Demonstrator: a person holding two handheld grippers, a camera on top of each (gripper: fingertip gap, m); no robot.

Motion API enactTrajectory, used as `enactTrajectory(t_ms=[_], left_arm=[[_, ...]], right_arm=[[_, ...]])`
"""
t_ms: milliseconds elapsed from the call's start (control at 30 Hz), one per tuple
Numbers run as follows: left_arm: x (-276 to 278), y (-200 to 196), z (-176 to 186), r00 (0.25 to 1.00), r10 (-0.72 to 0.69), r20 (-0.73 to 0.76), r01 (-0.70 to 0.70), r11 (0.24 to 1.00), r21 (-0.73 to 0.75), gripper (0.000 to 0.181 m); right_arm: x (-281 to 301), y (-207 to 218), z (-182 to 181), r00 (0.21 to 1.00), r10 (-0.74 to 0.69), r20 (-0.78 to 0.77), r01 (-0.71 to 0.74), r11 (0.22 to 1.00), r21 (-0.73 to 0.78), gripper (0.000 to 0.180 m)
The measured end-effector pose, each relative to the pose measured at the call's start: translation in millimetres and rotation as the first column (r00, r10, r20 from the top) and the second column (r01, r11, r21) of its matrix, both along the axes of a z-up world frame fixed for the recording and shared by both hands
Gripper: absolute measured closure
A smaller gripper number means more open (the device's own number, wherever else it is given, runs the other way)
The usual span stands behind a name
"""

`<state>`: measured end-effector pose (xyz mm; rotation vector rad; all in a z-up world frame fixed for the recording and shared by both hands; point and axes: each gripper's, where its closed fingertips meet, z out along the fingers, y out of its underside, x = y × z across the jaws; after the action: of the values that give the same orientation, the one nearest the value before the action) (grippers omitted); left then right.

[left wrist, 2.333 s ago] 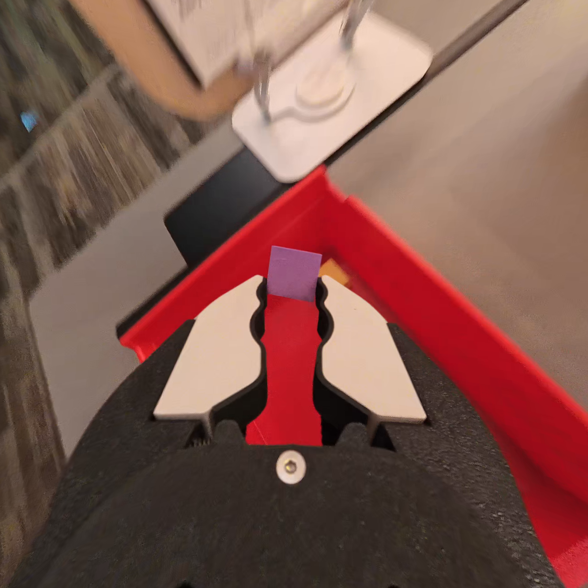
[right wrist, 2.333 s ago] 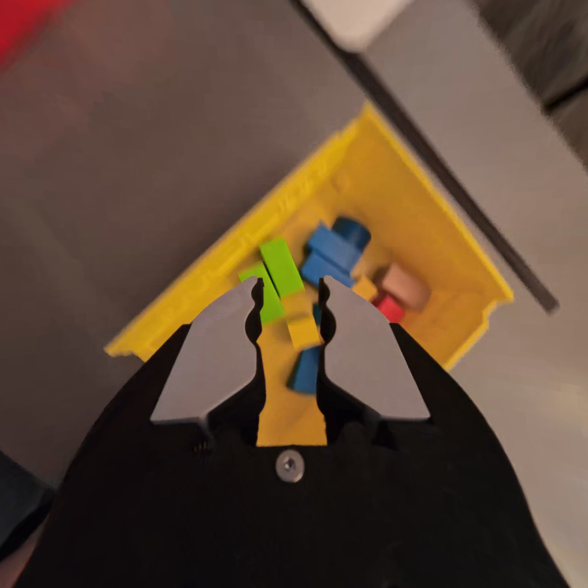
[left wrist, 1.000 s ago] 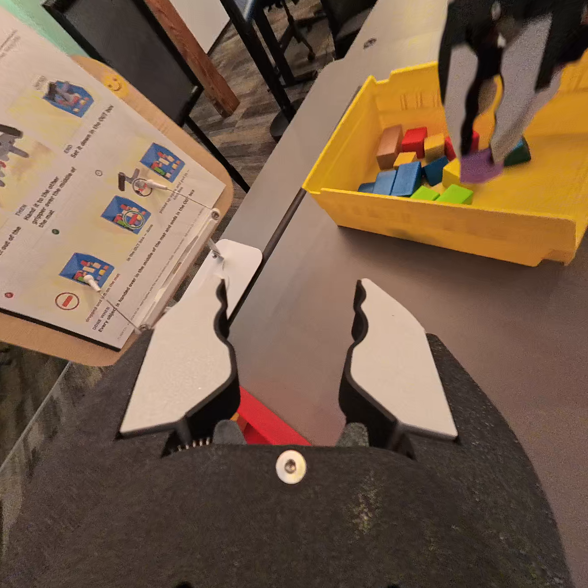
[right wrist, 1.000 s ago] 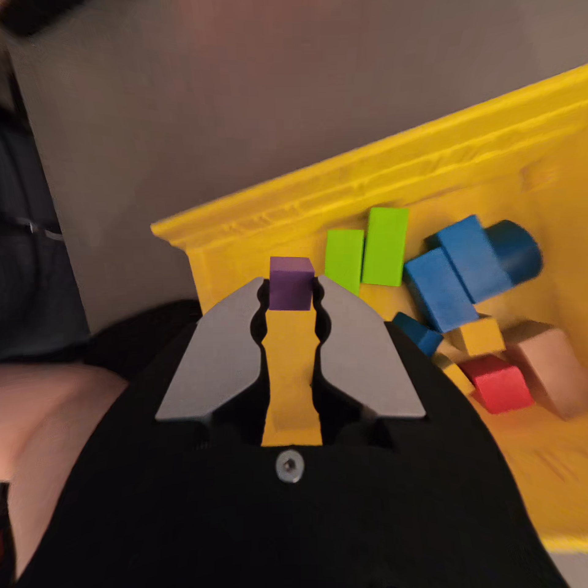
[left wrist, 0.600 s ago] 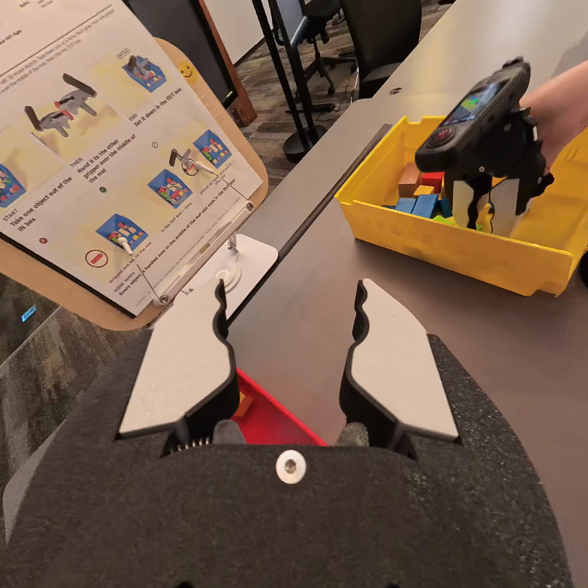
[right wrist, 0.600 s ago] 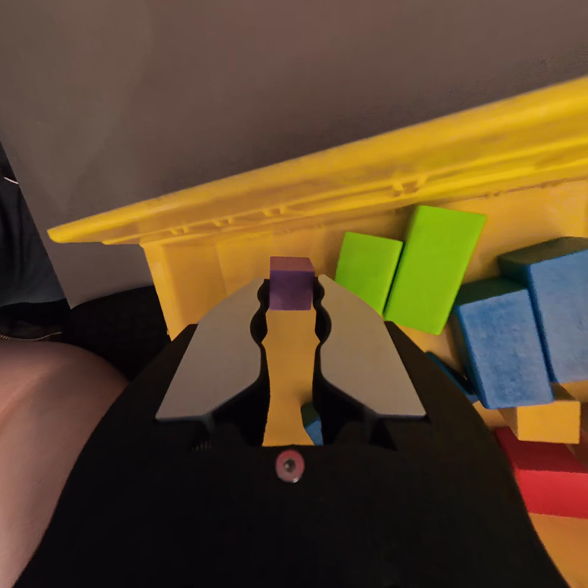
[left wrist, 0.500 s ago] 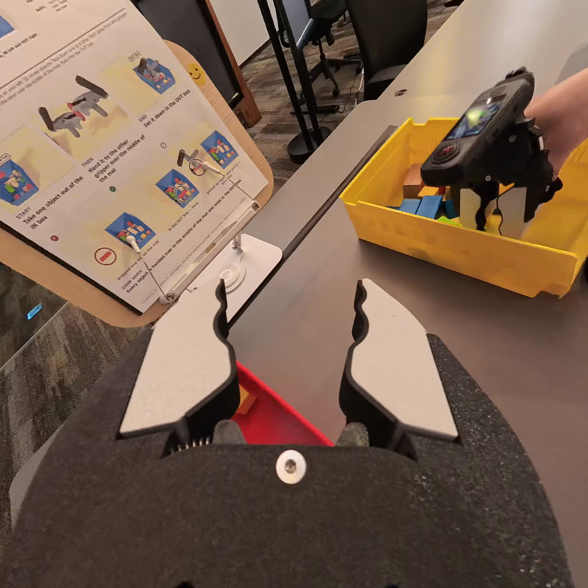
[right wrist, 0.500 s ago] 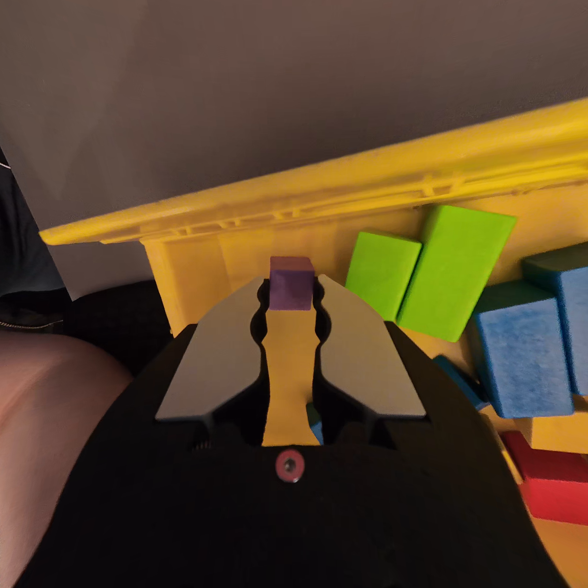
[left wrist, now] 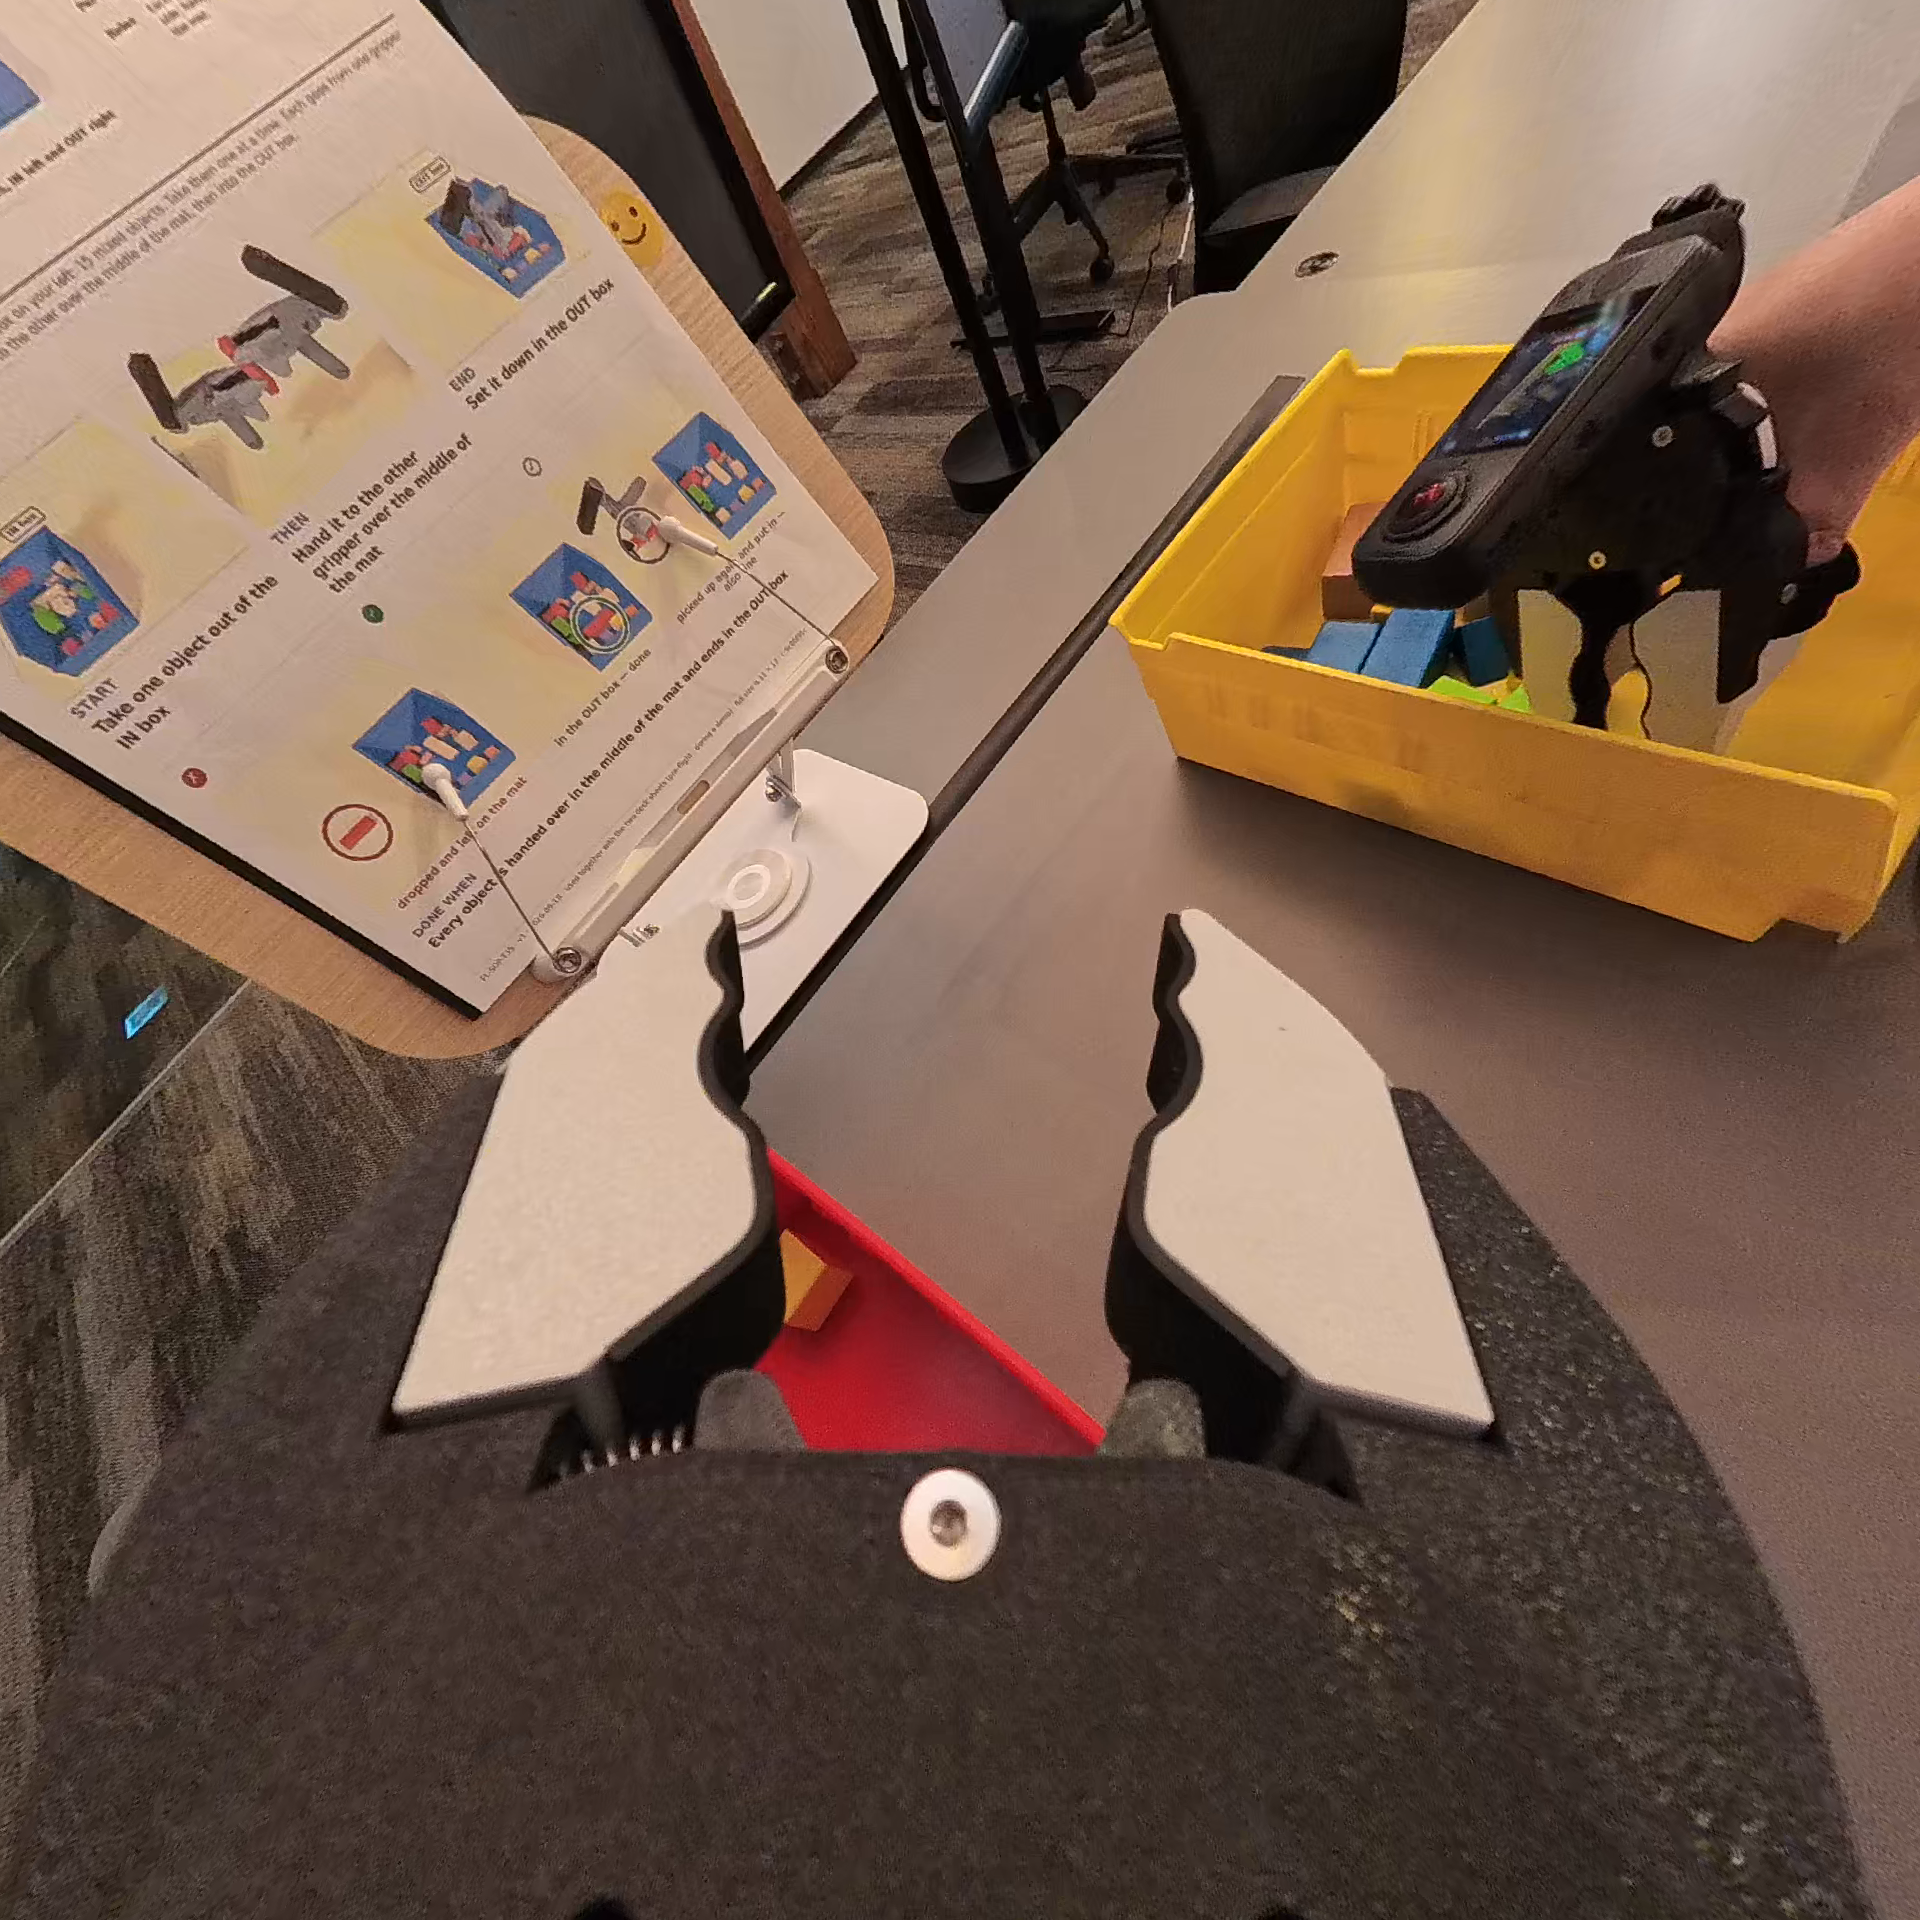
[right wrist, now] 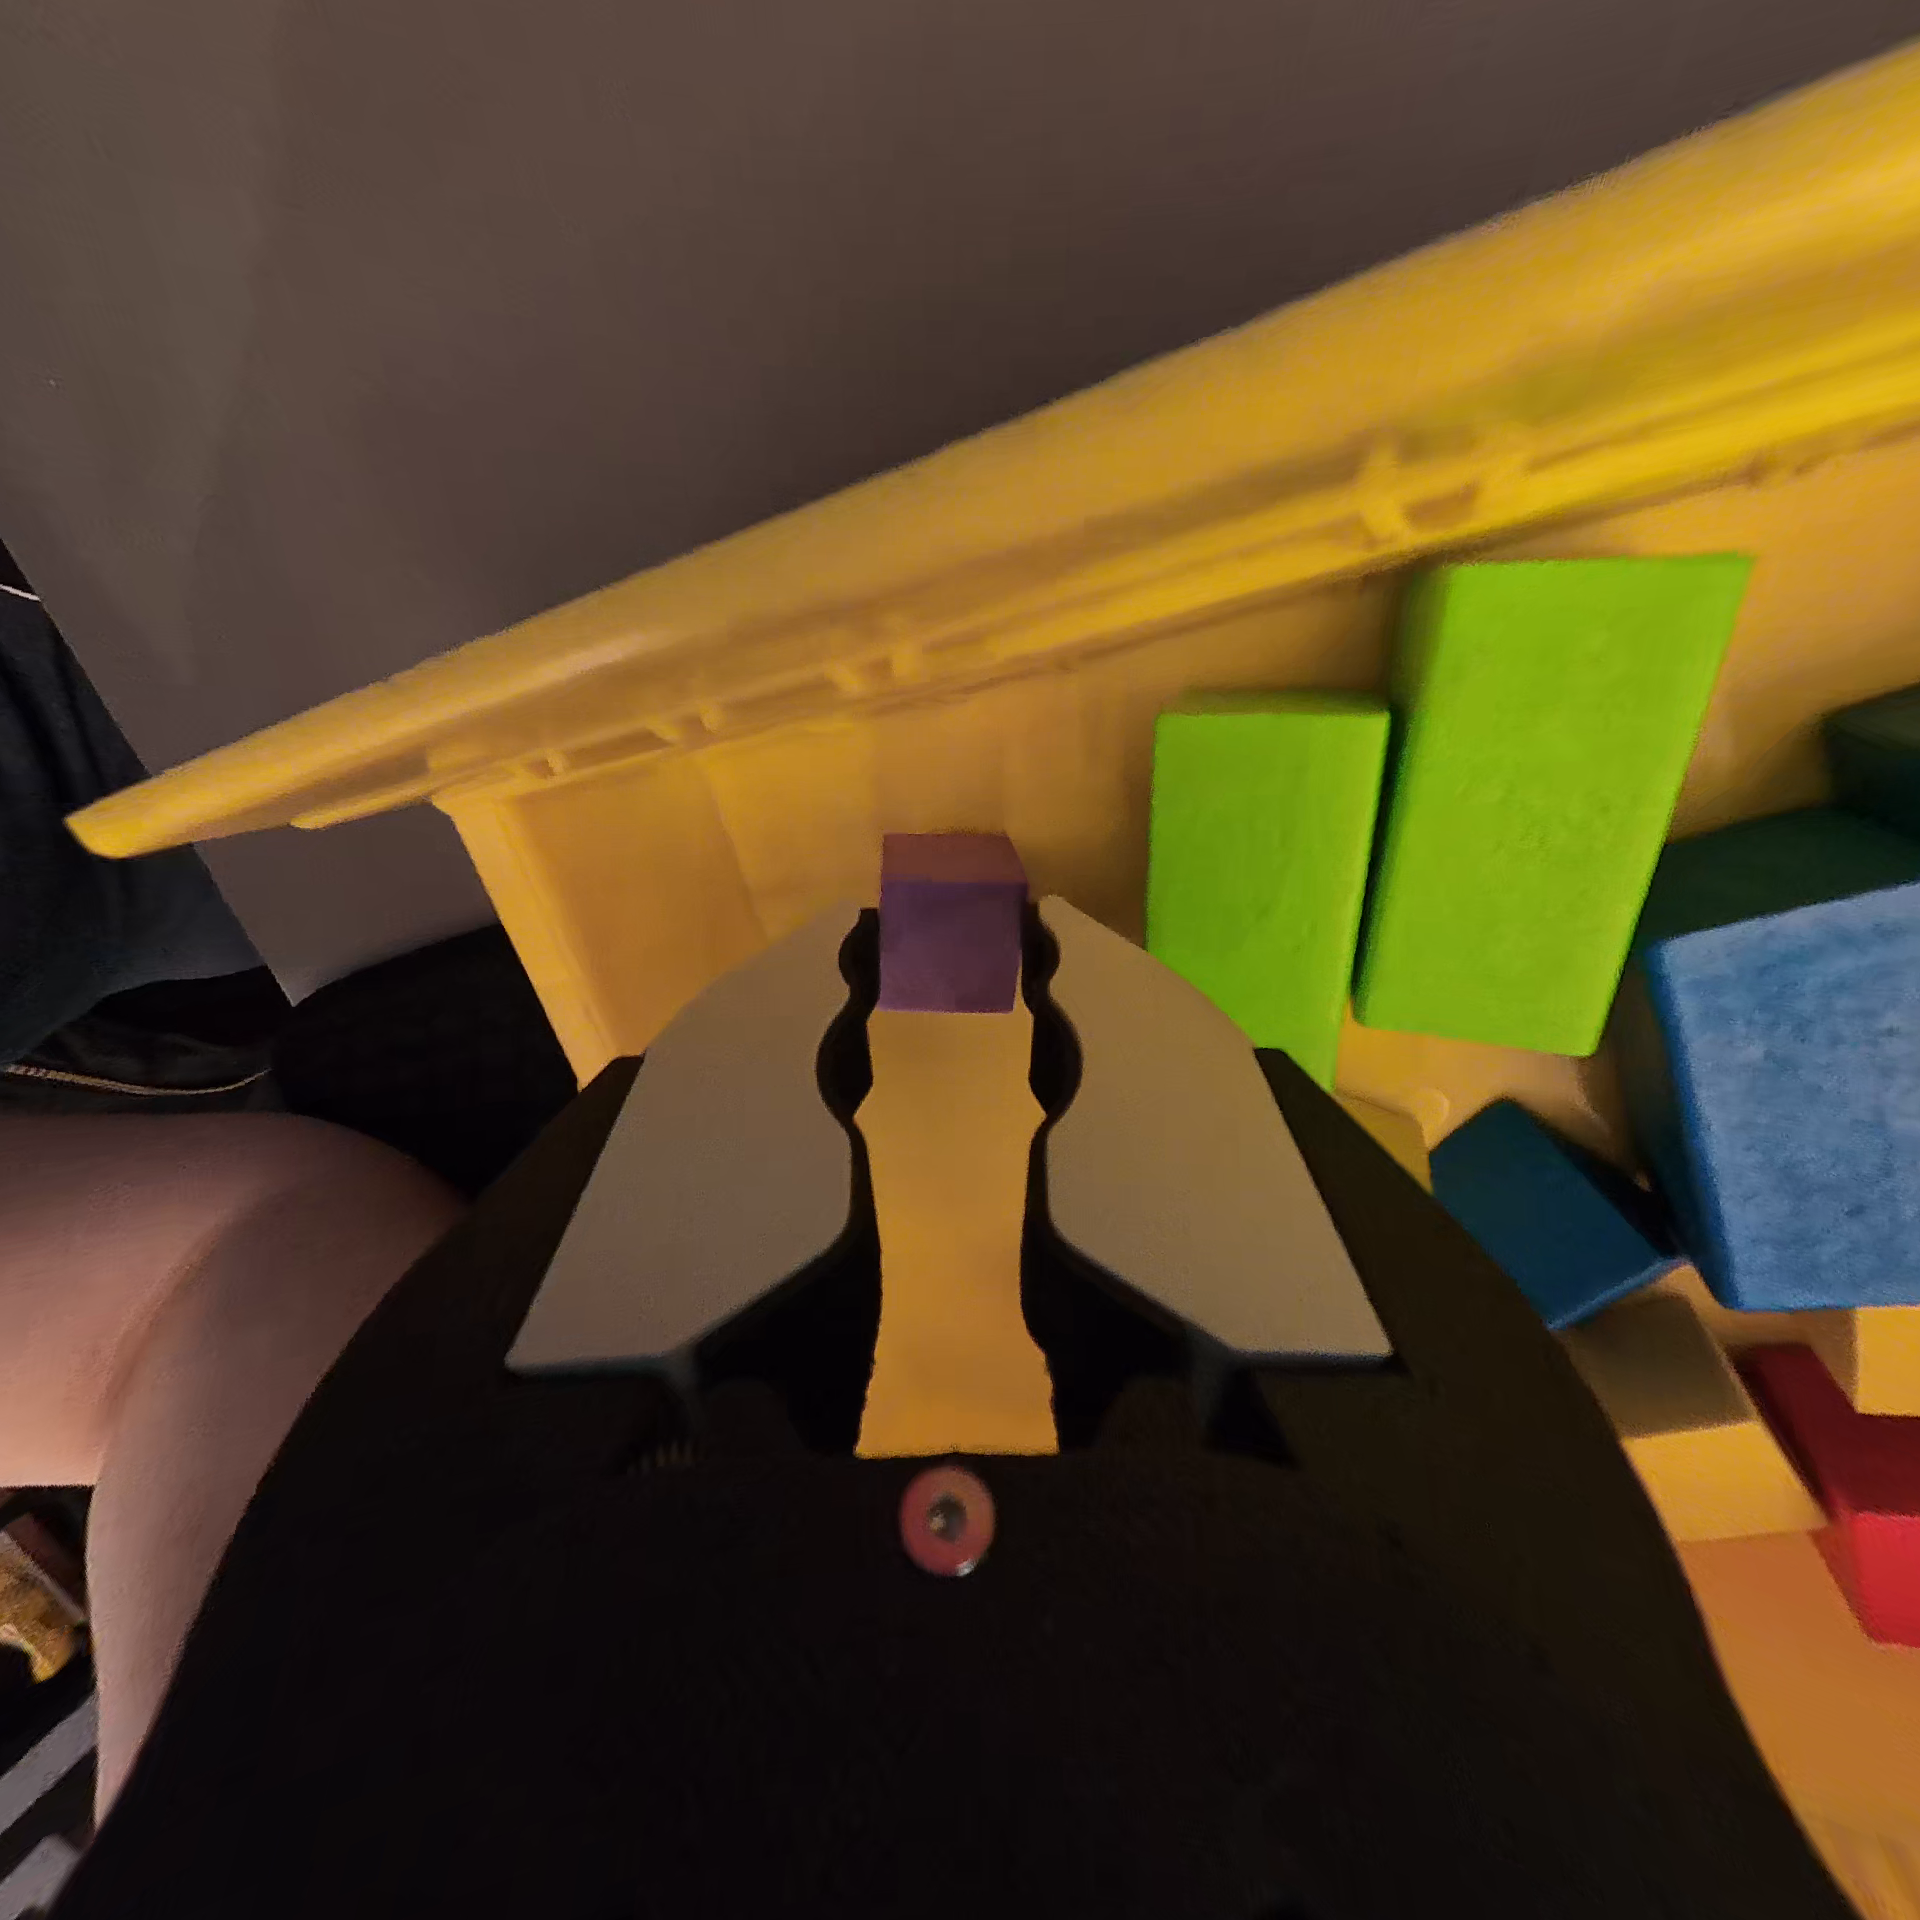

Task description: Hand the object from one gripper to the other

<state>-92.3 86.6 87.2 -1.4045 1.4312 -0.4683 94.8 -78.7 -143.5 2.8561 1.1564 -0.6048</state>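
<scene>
Purple cube (right wrist: pixel 948 948) pinched between right gripper (right wrist: pixel 948 935) fingertips, low inside yellow bin (right wrist: pixel 727 665), near its corner wall. Two green blocks (right wrist: pixel 1455 862) just right of it, blue blocks (right wrist: pixel 1797 1101) and red block (right wrist: pixel 1860 1496) farther right. Left gripper (left wrist: pixel 948 971) fingers spread wide, nothing between, above dark table (left wrist: pixel 1558 1091); red bin (left wrist: pixel 914 1371) with orange block (left wrist: pixel 816 1288) below. Instruction board (left wrist: pixel 364 499) on stand at left.

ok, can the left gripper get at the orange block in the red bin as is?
Probably yes: left gripper is open, hanging above the red bin, and nothing covers the orange block below its jaws.
</scene>
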Motion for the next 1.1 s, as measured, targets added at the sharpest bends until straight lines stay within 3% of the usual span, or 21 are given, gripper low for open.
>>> enactTrajectory(t_ms=[167, 333, 500, 667, 867, 1100], left_arm=[[1, -1, -3, 1.000, -0.002, -0.018, 0.002, 1.000, 0.007, 0.105], [0, 1, -7, 0.999, 0.012, -0.043, -0.011, 1.000, 0.019, 0.104], [0, 2, -7, 0.999, 0.009, -0.044, -0.009, 1.000, 0.010, 0.105], [3, 0, -9, 0.999, 0.000, -0.054, 0.000, 1.000, 0.008, 0.104], [4, -3, -10, 0.997, 0.007, -0.078, -0.004, 1.000, 0.027, 0.105], [-2, 3, -16, 0.994, 0.018, -0.106, -0.017, 1.000, 0.007, 0.106]], right_arm=[[-1, -2, 0, 0.994, -0.109, -0.017, 0.108, 0.991, -0.073, 0.152], [1, -8, 0, 0.966, -0.242, 0.087, 0.253, 0.956, -0.151, 0.153], [3, -11, 1, 0.921, -0.352, 0.166, 0.373, 0.921, -0.117, 0.153], [21, -14, 15, 0.827, -0.520, 0.216, 0.534, 0.845, -0.012, 0.152], [63, -13, 11, 0.586, -0.794, 0.159, 0.790, 0.604, 0.107, 0.153], [69, -11, -2, 0.538, -0.822, 0.186, 0.803, 0.567, 0.182, 0.152]])
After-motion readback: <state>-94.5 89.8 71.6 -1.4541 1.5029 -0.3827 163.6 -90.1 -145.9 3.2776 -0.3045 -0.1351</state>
